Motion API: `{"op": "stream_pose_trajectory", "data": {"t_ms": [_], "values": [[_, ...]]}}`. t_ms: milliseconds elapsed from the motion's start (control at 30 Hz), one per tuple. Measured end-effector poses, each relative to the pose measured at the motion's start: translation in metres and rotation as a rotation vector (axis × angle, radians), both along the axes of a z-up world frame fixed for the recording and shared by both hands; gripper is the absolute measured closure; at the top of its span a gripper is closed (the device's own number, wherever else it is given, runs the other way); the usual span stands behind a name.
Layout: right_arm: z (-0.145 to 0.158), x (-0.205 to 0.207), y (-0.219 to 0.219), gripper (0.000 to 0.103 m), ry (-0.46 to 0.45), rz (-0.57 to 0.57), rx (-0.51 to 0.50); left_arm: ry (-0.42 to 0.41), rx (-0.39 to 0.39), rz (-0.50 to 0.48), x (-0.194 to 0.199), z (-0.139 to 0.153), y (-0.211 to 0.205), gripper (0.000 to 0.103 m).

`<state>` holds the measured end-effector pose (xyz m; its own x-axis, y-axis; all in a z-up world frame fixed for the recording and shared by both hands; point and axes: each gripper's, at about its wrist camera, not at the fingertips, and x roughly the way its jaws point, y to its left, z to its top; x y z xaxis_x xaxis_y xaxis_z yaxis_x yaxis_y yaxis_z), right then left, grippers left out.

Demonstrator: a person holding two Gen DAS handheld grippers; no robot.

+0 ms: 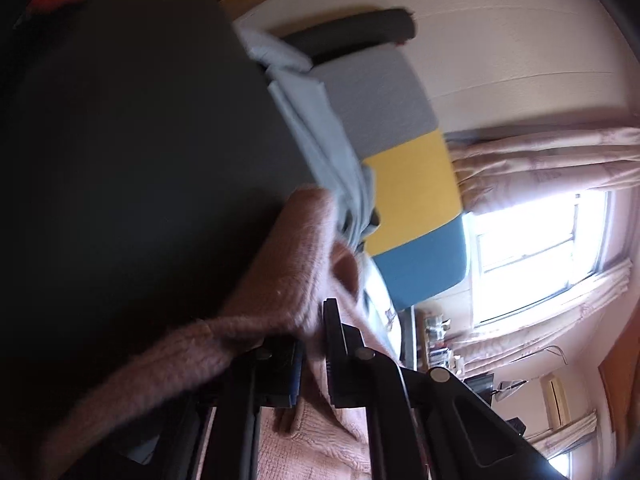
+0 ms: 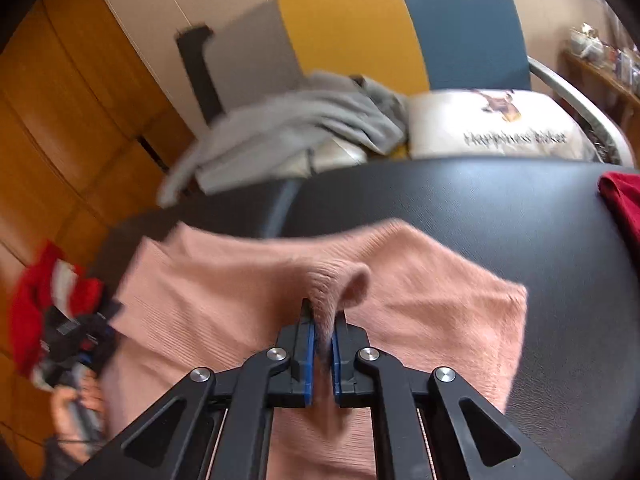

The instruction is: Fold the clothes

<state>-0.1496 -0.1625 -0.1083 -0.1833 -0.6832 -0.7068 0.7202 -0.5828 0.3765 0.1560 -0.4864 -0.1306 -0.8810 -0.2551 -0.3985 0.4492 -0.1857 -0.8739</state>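
The pink sweater (image 2: pixel 240 292) lies spread on the black tabletop (image 2: pixel 500 220). The right tool (image 2: pixel 325 322) is clamped on a pinched-up ridge of its knit near the middle. The left tool (image 1: pixel 314 344) is closed on another fold of the same sweater, lifted off the tabletop. A grey garment (image 2: pixel 296 120) lies heaped on the chair (image 2: pixel 460 20) beyond.

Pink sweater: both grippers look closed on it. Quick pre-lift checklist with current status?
1. right gripper pinching a raised fold of the pink sweater: ok.
2. left gripper shut on sweater fabric: ok, though blurred.
3. Sweater fully on the black table: ok in the right wrist view; near edge hidden.
4. red garment clear of the sweater: ok.
5. Striped clothes pile touching the sweater's left edge: cannot tell.
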Motion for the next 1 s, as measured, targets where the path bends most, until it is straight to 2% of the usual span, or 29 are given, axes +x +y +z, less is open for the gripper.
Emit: {"op": "stream_pose_trajectory", "data": {"t_ms": [67, 133, 267, 333, 433, 467, 567, 633, 700, 833, 933, 1000], "values": [[0.003, 0.000, -0.006, 0.096, -0.018, 0.007, -0.014, -0.025, -0.024, 0.006, 0.005, 0.005, -0.003, 0.096], [-0.006, 0.001, -0.017, 0.096, -0.002, 0.006, 0.043, -0.074, -0.053, 0.006, 0.007, 0.005, -0.005, 0.096], [-0.041, 0.000, -0.030, 0.096, -0.015, -0.039, 0.170, -0.149, -0.011, -0.028, 0.010, -0.016, -0.004, 0.092], [-0.056, 0.002, -0.031, 0.095, -0.009, -0.060, 0.227, -0.200, -0.019, -0.032, 0.016, -0.023, -0.001, 0.091], [-0.045, 0.006, -0.020, 0.080, 0.047, -0.076, 0.202, -0.241, -0.045, -0.039, 0.021, -0.021, 0.005, 0.087], [-0.041, 0.007, -0.016, 0.072, 0.066, -0.081, 0.194, -0.242, -0.057, -0.038, 0.025, -0.016, 0.009, 0.085], [-0.026, 0.014, -0.008, 0.068, 0.134, -0.088, 0.162, -0.251, -0.105, -0.011, 0.032, 0.001, 0.022, 0.082], [-0.012, 0.021, -0.009, 0.065, 0.174, -0.048, 0.113, -0.258, -0.151, 0.015, 0.033, 0.016, 0.030, 0.081], [-0.006, 0.034, -0.018, 0.060, 0.183, 0.028, 0.080, -0.244, -0.228, -0.029, 0.014, 0.032, 0.035, 0.077], [-0.018, 0.058, -0.051, 0.055, 0.202, 0.149, 0.132, -0.263, -0.385, -0.175, -0.046, 0.055, 0.037, 0.073], [-0.031, 0.061, -0.063, 0.053, 0.192, 0.152, 0.146, -0.349, -0.415, -0.231, -0.081, 0.044, 0.021, 0.072], [-0.040, 0.060, -0.067, 0.045, 0.194, 0.138, 0.154, -0.427, -0.406, -0.234, -0.097, 0.031, 0.005, 0.072]]}}
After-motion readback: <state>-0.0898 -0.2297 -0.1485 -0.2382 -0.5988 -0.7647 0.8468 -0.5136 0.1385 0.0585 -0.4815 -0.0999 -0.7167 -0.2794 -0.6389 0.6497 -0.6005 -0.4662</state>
